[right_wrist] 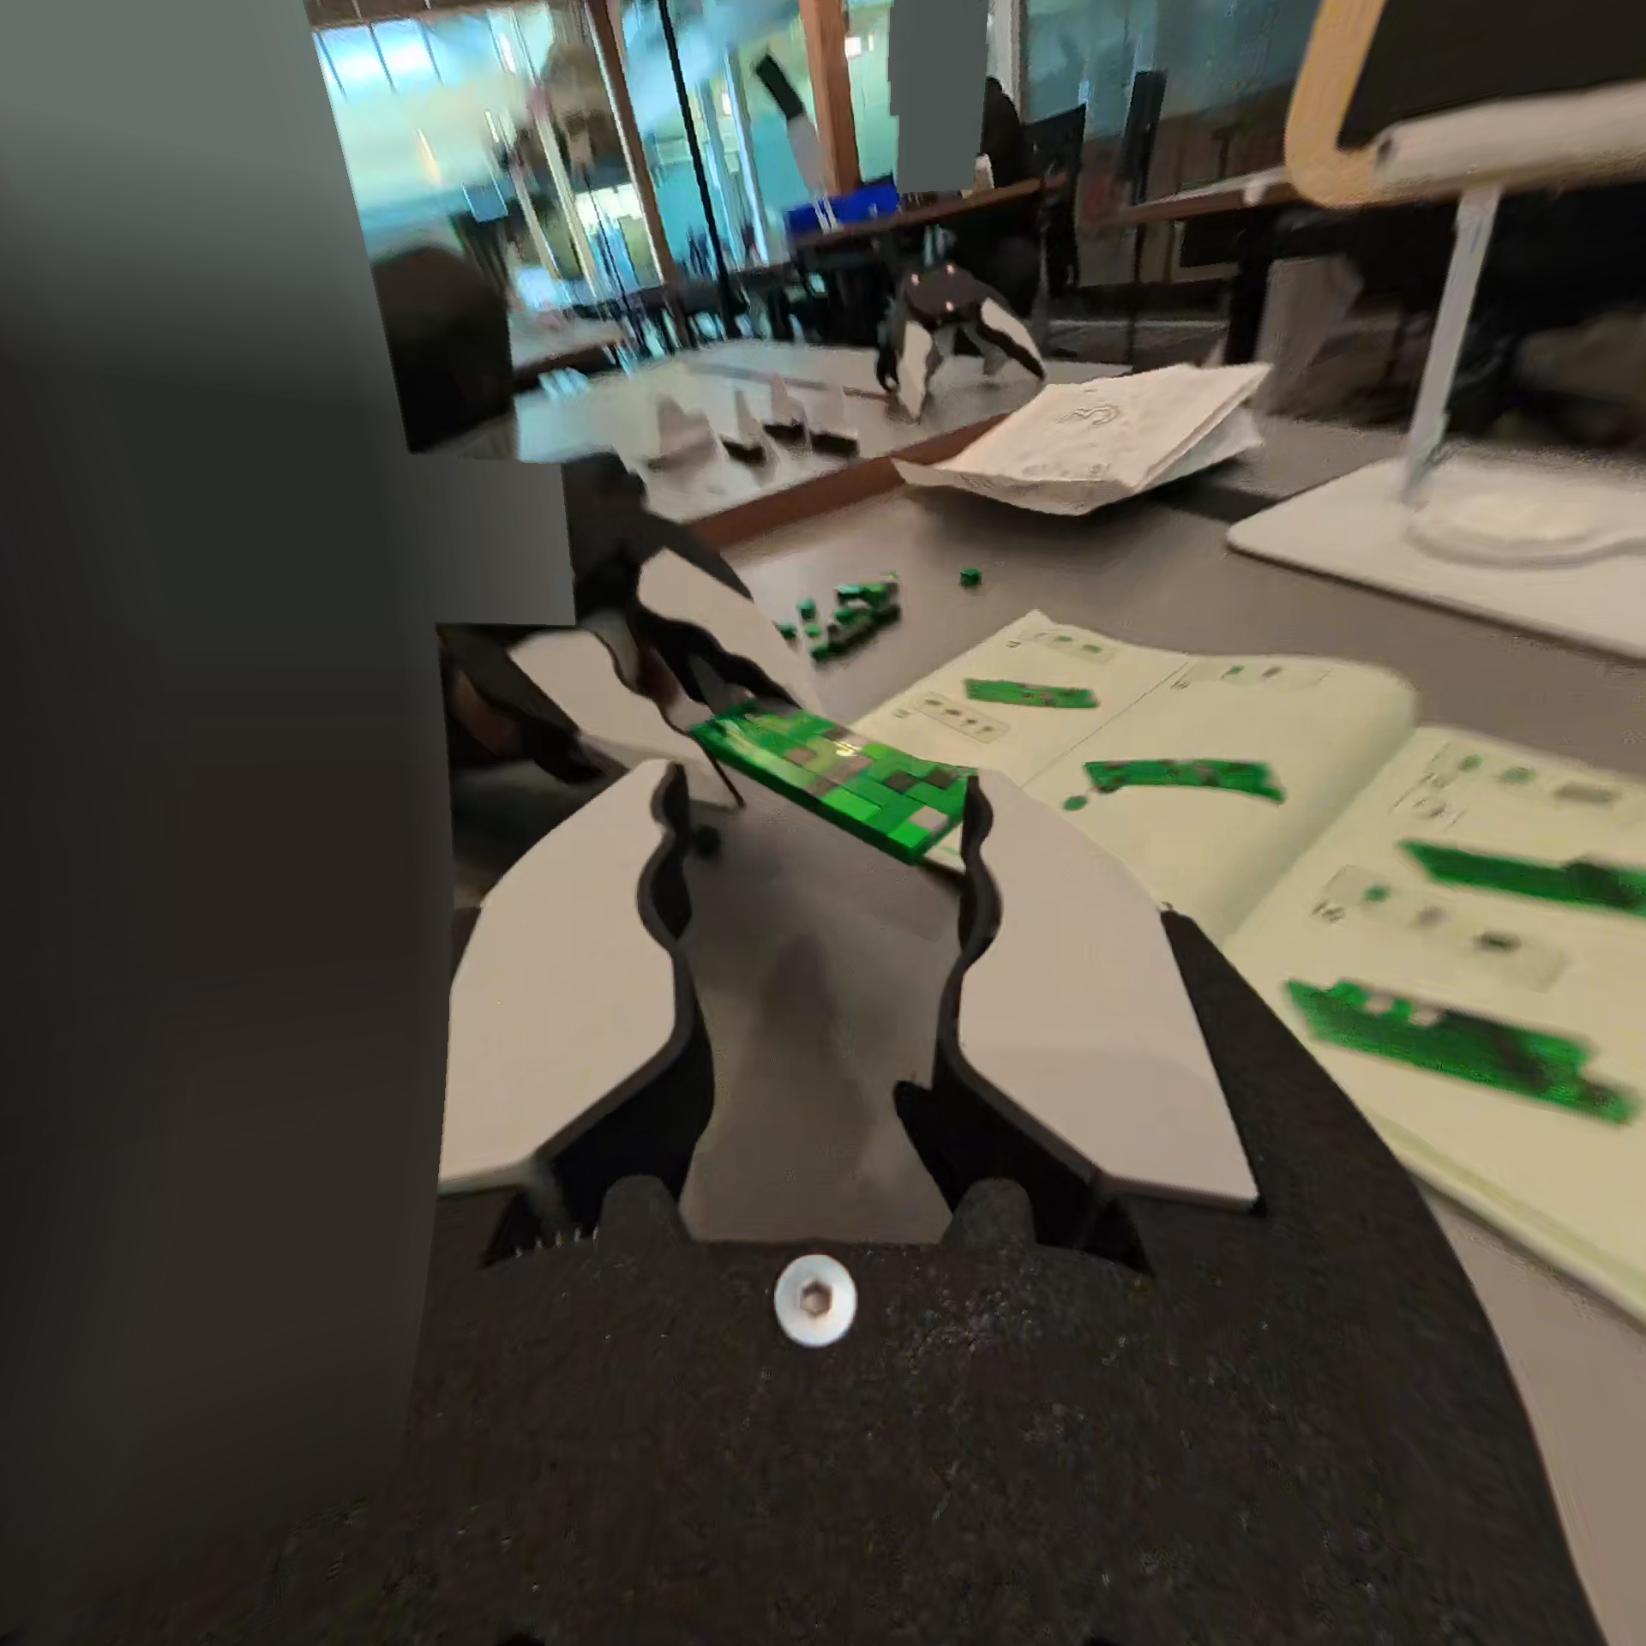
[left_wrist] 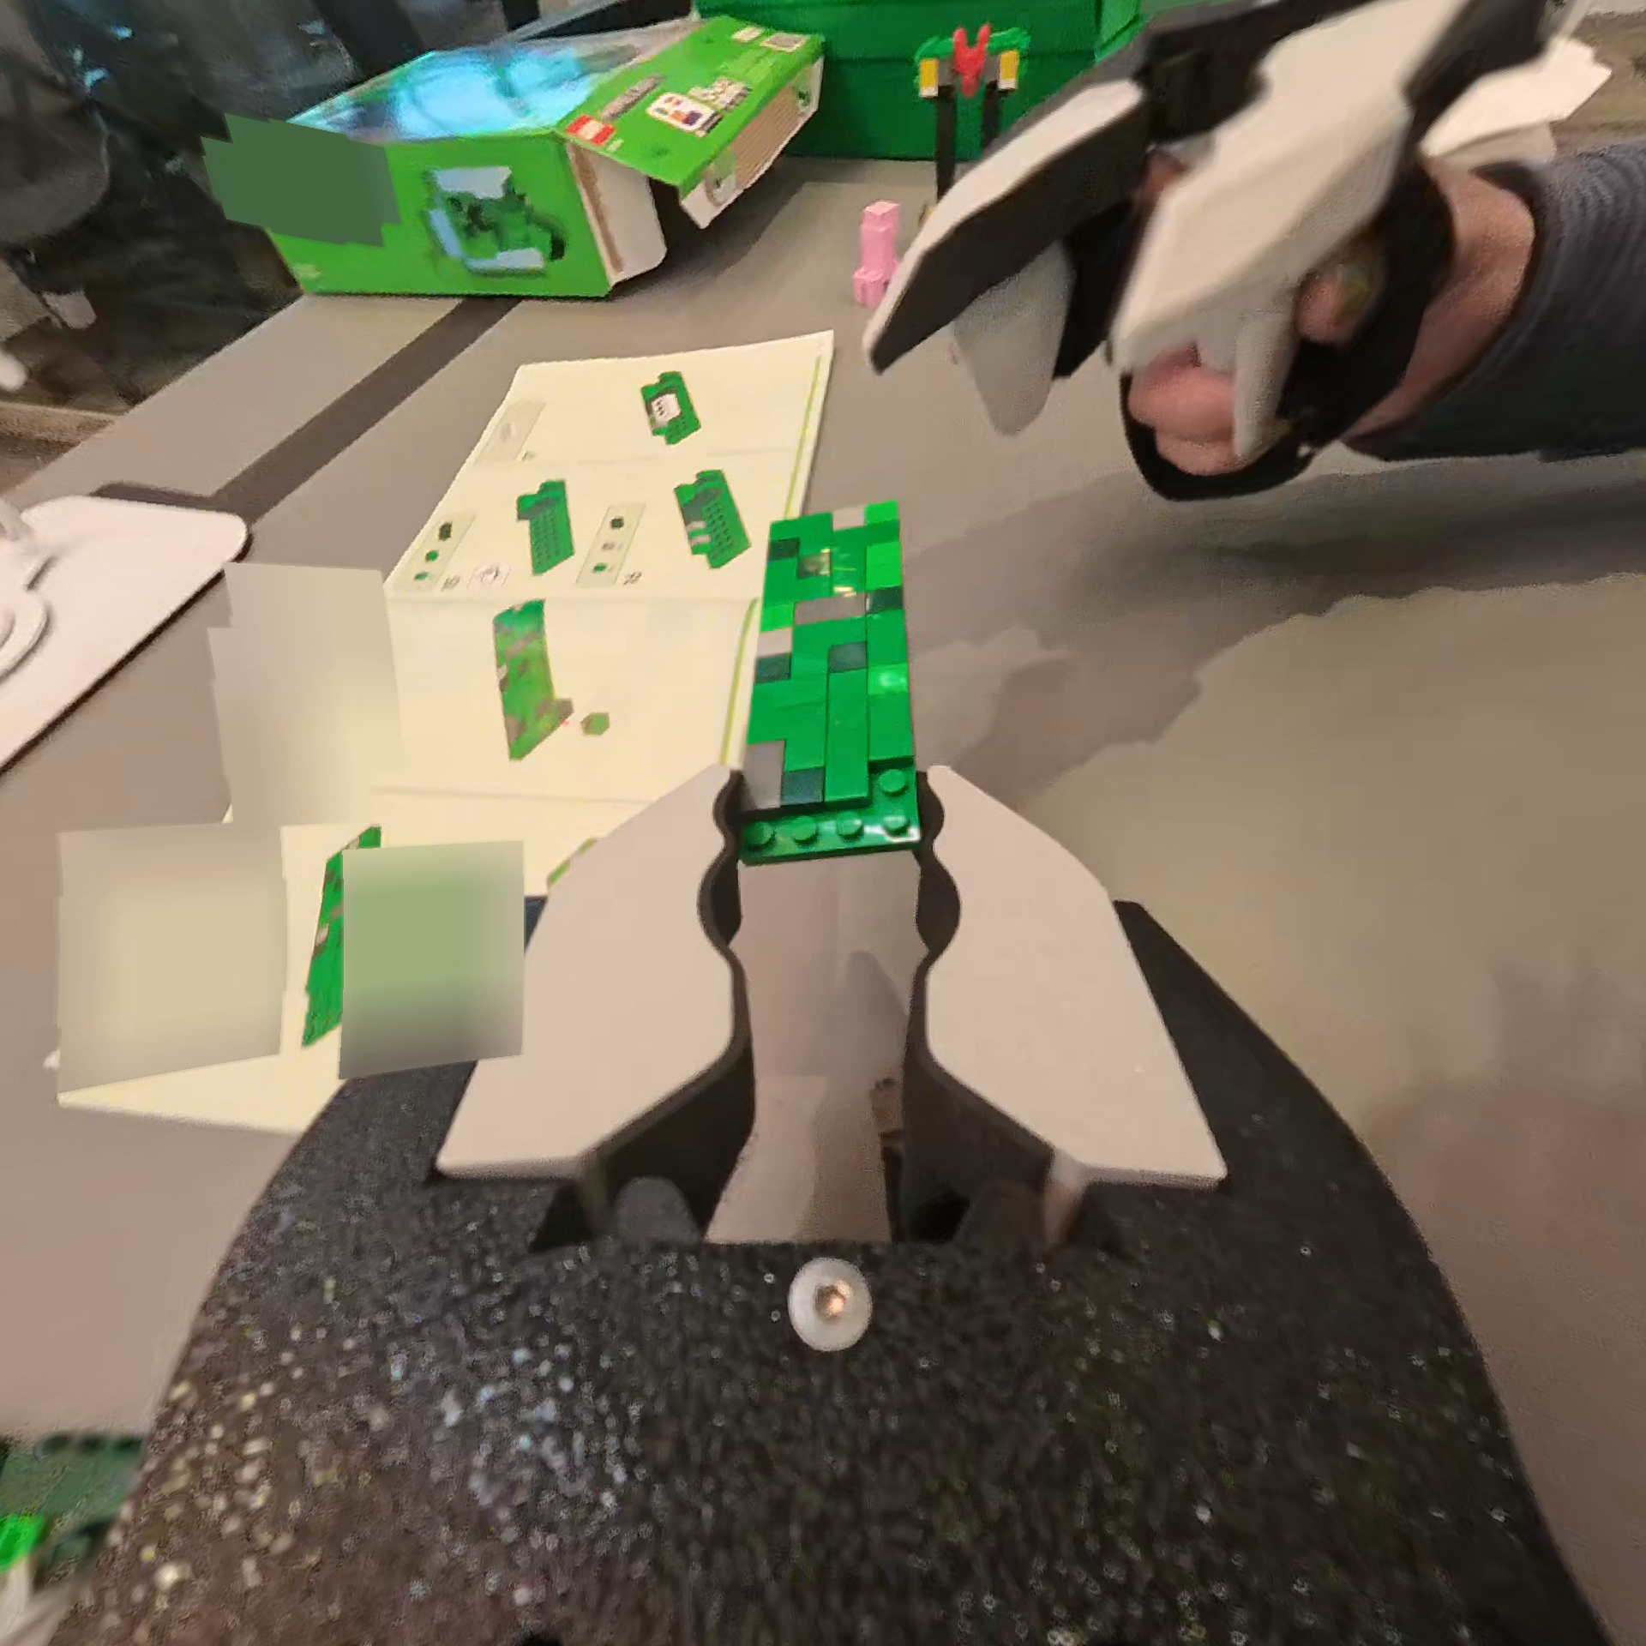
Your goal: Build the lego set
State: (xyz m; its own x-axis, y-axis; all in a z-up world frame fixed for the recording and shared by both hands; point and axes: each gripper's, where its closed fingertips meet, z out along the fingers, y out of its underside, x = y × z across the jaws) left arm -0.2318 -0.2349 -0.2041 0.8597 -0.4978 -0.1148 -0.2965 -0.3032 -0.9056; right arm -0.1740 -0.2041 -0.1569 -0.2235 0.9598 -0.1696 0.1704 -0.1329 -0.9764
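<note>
Item: long flat green-and-grey tiled plastic Lego panel (left_wrist: 833, 686), light, stiff, glossy (likely slippery); seams may pop. Left gripper (left_wrist: 830, 824) pinches its studded near end, just right of the open instruction booklet (left_wrist: 623, 499). Right gripper (right_wrist: 824, 802) parted, empty, near the panel.

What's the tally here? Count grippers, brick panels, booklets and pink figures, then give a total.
Grippers: 2 (left gripper, right gripper)
Green brick panel: 1
Booklet: 1
Pink figure: 1
Total: 5

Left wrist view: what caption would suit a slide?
Left hand-held gripper clamps a green lego panel beside the instruction booklet.
</note>
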